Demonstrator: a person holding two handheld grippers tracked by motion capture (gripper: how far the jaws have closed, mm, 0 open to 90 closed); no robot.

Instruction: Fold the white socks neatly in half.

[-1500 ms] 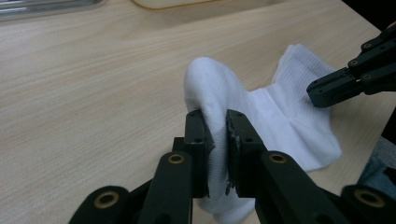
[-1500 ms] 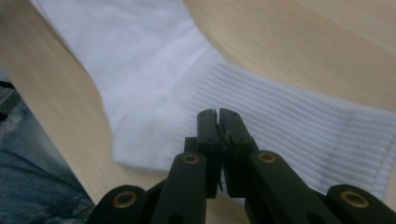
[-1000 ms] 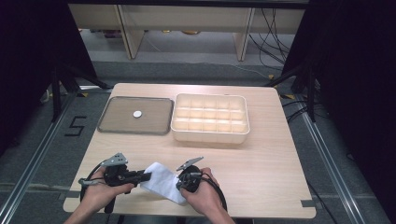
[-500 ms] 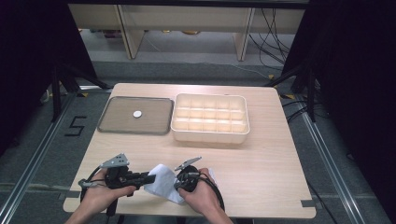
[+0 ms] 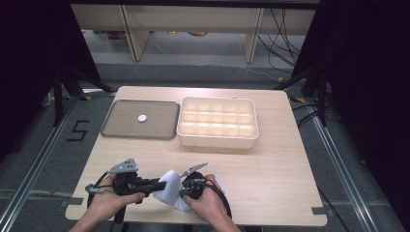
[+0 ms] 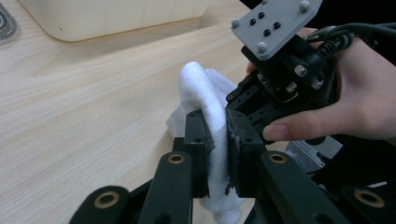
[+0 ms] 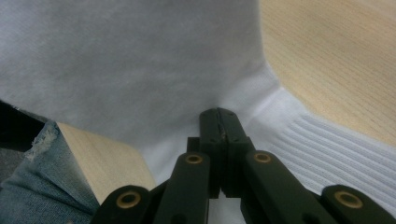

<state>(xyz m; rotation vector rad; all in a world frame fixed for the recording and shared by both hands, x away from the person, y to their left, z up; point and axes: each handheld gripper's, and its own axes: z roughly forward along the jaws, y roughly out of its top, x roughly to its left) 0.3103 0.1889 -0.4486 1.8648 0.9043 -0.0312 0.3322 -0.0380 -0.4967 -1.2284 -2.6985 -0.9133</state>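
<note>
Cloth work sits at the near edge of the table (image 5: 270, 159) in the high view: a white sock (image 5: 170, 193) is bunched between my left gripper (image 5: 157, 184) and my right gripper (image 5: 186, 189), both hands low and close together, the grippers almost touching across the fabric. Farther back, well apart from my hands, a cream compartment tray (image 5: 217, 138) stands beside a flat dark tray (image 5: 110, 129) with a small white disc (image 5: 142, 118) on it; neither holds the sock. From the left gripper view, my left gripper (image 6: 217, 154) is clamped narrow on a thick folded ridge of the sock (image 6: 205, 100), which arches up and away from the pads toward my right hand (image 6: 355, 93) and the other gripper's body just beyond. From the right gripper view, my right gripper (image 7: 218, 122) has its jaws pressed fully together, pinching a thin layer of the sock (image 7: 140, 60) where the smooth part meets the ribbed cuff (image 7: 322, 154), with the cloth spread above and bare wood to the right. My judgement: both grips are made, so the pick-up is done, but the sock is still crumpled, not laid flat or folded neatly, and nothing has been put away, so most of the shaping remains.
</note>
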